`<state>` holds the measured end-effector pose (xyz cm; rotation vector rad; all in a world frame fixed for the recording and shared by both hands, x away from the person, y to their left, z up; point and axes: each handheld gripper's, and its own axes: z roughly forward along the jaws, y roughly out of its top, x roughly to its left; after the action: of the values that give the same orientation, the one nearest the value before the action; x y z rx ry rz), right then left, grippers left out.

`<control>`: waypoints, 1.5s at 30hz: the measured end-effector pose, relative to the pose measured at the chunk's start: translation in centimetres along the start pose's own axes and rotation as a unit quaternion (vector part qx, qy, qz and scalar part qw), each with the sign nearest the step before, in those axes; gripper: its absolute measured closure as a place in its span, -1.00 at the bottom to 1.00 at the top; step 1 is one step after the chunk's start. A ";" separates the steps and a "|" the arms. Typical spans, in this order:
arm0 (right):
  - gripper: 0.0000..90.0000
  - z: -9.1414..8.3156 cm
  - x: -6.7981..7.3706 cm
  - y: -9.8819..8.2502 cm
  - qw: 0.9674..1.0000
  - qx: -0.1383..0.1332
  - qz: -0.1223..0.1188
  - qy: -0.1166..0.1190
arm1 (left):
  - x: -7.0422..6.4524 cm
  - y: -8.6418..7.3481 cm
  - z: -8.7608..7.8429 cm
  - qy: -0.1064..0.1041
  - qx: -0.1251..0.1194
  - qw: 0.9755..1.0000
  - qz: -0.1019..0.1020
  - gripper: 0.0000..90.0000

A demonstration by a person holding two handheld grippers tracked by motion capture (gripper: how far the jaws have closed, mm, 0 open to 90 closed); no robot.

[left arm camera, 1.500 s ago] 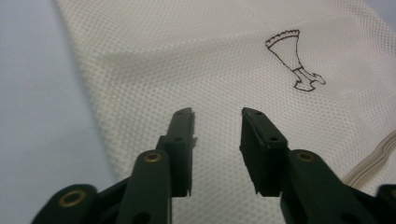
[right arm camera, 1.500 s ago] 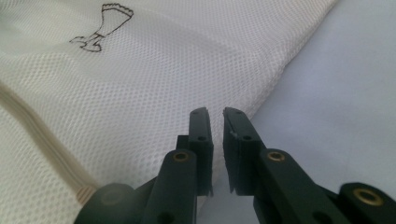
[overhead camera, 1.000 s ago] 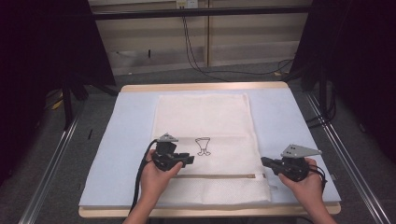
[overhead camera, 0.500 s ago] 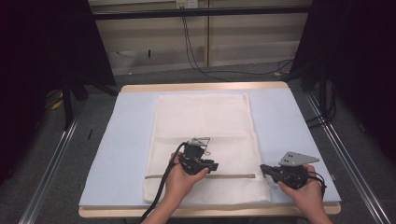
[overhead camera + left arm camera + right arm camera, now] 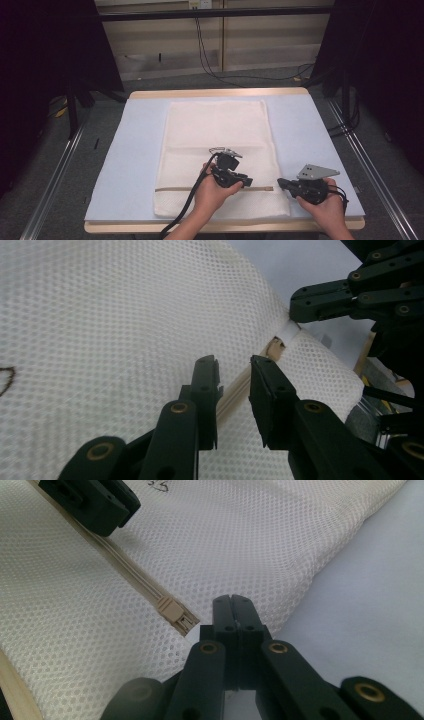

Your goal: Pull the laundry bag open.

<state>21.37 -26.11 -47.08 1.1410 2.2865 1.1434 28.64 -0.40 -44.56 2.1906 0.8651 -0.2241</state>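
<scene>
Pale blue padding covers the table [image 5: 125,165], and on it lies a cream mesh zip bag [image 5: 215,130], light, limp and snag-prone. Best hold: its stiffer beige zipper [image 5: 235,390], which the left gripper [image 5: 235,385] straddles, jaws apart. Right gripper [image 5: 233,602], jaws together, pins the bag's edge.

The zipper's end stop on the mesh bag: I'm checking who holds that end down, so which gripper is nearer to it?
Right. The right gripper, shut, sits just beside the zipper's end stop; the left gripper straddles the zipper farther along.
</scene>
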 end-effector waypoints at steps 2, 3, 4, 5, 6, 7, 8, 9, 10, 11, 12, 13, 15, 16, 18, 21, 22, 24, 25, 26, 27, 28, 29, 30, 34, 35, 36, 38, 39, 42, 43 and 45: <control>1.00 0.0 0.0 0.0 1.000 0.002 -0.001 0.002 | -0.3 0.1 0.4 -0.006 0.002 1.000 -0.006 0.63; 1.00 0.0 0.0 0.0 1.000 0.002 -0.001 0.002 | -0.3 0.1 0.5 -0.010 0.008 1.000 -0.002 0.63; 1.00 0.0 0.0 -0.1 1.000 0.004 -0.002 0.001 | -0.4 0.2 0.7 -0.013 0.011 1.000 -0.006 0.63; 1.00 0.1 0.0 -0.1 1.000 0.003 -0.002 0.000 | -0.4 0.2 0.9 -0.020 0.016 1.000 -0.005 0.64; 1.00 0.1 0.0 -0.1 1.000 0.003 -0.002 0.000 | -0.4 0.2 1.1 -0.021 0.017 1.000 -0.011 0.64; 1.00 0.1 0.0 -0.1 1.000 0.004 -0.001 0.001 | -0.5 0.3 1.4 -0.027 0.015 0.999 -0.018 0.64; 1.00 0.2 0.0 -0.1 1.000 0.006 -0.003 0.002 | -0.5 0.3 1.6 -0.033 0.015 0.999 -0.024 0.59; 1.00 0.2 0.0 -0.1 1.000 0.006 -0.003 0.003 | -0.5 0.4 2.0 -0.033 0.020 0.999 -0.028 0.58; 1.00 0.2 0.0 -0.1 1.000 0.006 -0.003 0.003 | -0.5 0.4 2.0 -0.033 0.020 0.999 -0.028 0.58; 1.00 0.2 0.0 -0.1 1.000 0.006 -0.004 0.003 | -0.6 0.4 2.4 -0.035 0.021 0.999 -0.034 0.58; 1.00 0.3 0.0 -0.2 1.000 0.007 -0.005 0.003 | -0.6 0.5 2.6 -0.037 0.024 0.999 -0.032 0.57; 1.00 0.3 0.1 -0.2 1.000 0.007 -0.003 0.003 | -0.6 0.5 2.8 -0.042 0.024 0.998 -0.039 0.57; 1.00 0.3 0.1 -0.2 1.000 0.009 -0.004 0.000 | -0.7 0.5 3.2 -0.045 0.023 0.998 -0.043 0.59; 1.00 0.3 0.1 -0.2 1.000 0.011 -0.005 0.001 | -0.7 0.6 3.4 -0.051 0.025 0.997 -0.048 0.59; 1.00 0.4 0.0 -0.2 1.000 0.012 -0.006 0.000 | -0.9 0.6 3.7 -0.054 0.027 0.996 -0.060 0.59; 1.00 0.6 0.0 -0.3 1.000 0.015 -0.006 0.000 | -0.9 0.7 4.3 -0.059 0.034 0.995 -0.074 0.62; 1.00 0.6 0.0 -0.3 1.000 0.015 -0.006 0.000 | -0.9 0.7 4.3 -0.059 0.034 0.995 -0.074 0.63; 1.00 0.7 0.0 -0.3 1.000 0.016 -0.005 0.001 | -0.9 0.8 4.6 -0.057 0.040 0.995 -0.075 0.64; 1.00 0.7 0.0 -0.3 1.000 0.016 -0.005 0.001 | -0.9 0.8 4.7 -0.056 0.042 0.995 -0.076 0.64; 1.00 0.7 0.0 -0.4 1.000 0.017 -0.005 0.001 | -0.9 0.8 4.8 -0.056 0.039 0.994 -0.081 0.65; 1.00 0.7 0.0 -0.4 1.000 0.018 -0.004 0.000 | -0.9 0.8 5.1 -0.058 0.035 0.993 -0.099 0.66; 1.00 0.7 0.0 -0.4 1.000 0.019 -0.003 0.003 | -0.9 0.8 5.1 -0.058 0.035 0.993 -0.099 0.66; 1.00 0.7 0.0 -0.4 1.000 0.018 -0.003 0.004 | -0.6 0.8 5.0 -0.063 0.047 0.993 -0.087 0.68; 1.00 0.7 -0.1 -0.4 1.000 0.018 -0.004 0.004 | -0.5 0.8 5.1 -0.063 0.046 0.993 -0.090 0.68; 1.00 0.8 0.0 -0.5 1.000 0.019 -0.002 0.002 | -0.8 1.0 5.7 -0.075 0.040 0.990 -0.110 0.69; 1.00 0.8 0.0 -0.5 1.000 0.020 -0.001 0.002 | -0.8 1.0 5.8 -0.071 0.042 0.991 -0.108 0.69; 1.00 0.8 -0.1 -0.5 1.000 0.019 -0.001 0.002 | -0.9 1.1 6.0 -0.069 0.042 0.991 -0.111 0.73; 1.00 0.9 -0.1 -0.6 1.000 0.018 0.003 0.004 | -0.8 1.1 6.2 -0.071 0.047 0.991 -0.105 0.79; 1.00 0.9 -0.1 -0.6 1.000 0.017 0.002 0.005 | -0.9 1.2 6.4 -0.073 0.046 0.990 -0.109 0.84; 1.00 1.0 -0.1 -0.6 1.000 0.018 -0.001 0.005 | -1.5 1.3 6.8 -0.061 0.022 0.986 -0.153 0.93; 1.00 1.0 -0.1 -0.6 1.000 0.019 -0.001 0.006 | -0.8 1.3 6.4 -0.070 0.051 0.989 -0.117 0.93; 1.00 1.0 -0.1 -0.6 1.000 0.021 0.000 0.004 | -0.7 1.3 6.3 -0.067 0.054 0.989 -0.116 0.94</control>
<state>21.65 -25.89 -48.19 1.1529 2.3269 1.1071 29.57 -5.86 -47.89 2.1431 1.0518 -0.5379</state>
